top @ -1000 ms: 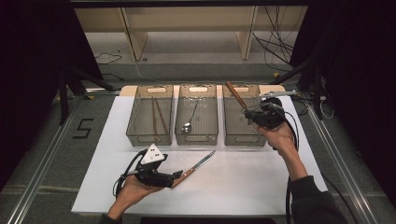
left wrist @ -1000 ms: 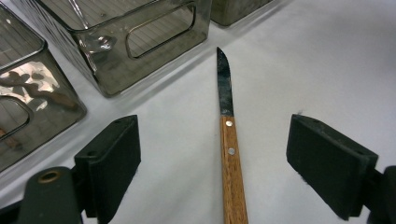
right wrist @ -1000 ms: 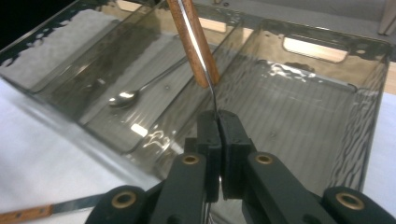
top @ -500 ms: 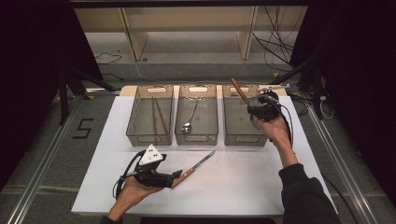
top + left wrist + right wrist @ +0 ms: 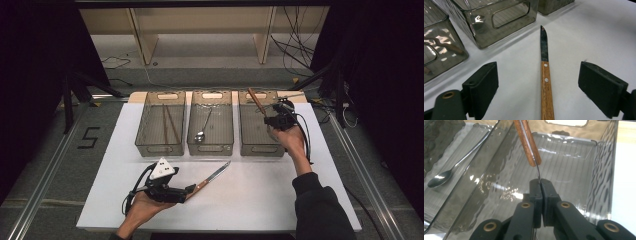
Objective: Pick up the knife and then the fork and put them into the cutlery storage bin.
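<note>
Lower now, my right gripper (image 5: 540,182) carries its clamped wooden-handled utensil (image 5: 527,141) over the rightmost clear plastic bin (image 5: 604,170), ready to drop; my left gripper (image 5: 539,82) gapes around the wooden-handled knife (image 5: 544,75).

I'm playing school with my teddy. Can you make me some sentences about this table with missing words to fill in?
1. The spoon lies in the ______ of the three bins.
2. The knife on the white table has a handle made of ______.
3. The left gripper has its jaws ______ on either side of the knife.
4. The right gripper holds a wooden-handled utensil over the bin on the ______.

Missing words: middle; wood; open; right
</note>
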Motion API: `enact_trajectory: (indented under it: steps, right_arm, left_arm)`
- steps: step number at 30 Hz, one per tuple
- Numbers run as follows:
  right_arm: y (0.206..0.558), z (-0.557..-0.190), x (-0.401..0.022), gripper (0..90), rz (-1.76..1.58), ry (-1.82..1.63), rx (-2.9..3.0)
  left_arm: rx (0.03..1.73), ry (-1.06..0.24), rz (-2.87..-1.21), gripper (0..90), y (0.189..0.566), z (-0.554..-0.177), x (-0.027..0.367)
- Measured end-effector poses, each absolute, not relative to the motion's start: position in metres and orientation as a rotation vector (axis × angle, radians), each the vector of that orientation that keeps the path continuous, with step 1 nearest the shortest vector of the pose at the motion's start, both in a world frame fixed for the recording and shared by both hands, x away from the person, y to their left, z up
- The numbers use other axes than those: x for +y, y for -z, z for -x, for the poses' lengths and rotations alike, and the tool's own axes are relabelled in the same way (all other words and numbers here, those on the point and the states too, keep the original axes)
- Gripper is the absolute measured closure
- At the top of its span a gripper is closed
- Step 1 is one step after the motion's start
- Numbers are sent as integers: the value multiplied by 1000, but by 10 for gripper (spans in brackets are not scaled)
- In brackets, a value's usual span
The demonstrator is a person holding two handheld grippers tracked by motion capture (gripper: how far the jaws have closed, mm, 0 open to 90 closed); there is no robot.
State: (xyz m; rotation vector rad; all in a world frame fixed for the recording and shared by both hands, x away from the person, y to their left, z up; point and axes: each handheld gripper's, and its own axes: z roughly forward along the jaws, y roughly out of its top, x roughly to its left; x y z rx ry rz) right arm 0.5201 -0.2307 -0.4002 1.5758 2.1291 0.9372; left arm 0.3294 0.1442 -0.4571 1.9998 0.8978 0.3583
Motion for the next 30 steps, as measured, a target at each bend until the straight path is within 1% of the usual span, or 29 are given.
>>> enact_trajectory:
  steps: [16,17,19,22,27,30]
  right_arm:
    - [416,-522,-222,872,-1620,-895,2162]
    - [416,-522,-221,836,-1622,-896,2165]
    - [416,-523,-222,670,-1627,-924,2179]
    - [412,-522,-223,558,-1630,-966,2182]
    - [404,-517,-225,467,-1603,-1008,2182]
    - [401,-512,-225,435,-1563,-1030,2197]
  left_arm:
    - [899,-363,-2014,163,459,-330,143]
    - [899,-362,-2014,163,459,-330,144]
    - [901,-361,-2012,163,459,-330,144]
    - [903,-360,-2015,163,460,-330,144]
    - [902,-359,-2022,163,460,-331,144]
    - [905,-358,-2024,162,460,-331,144]
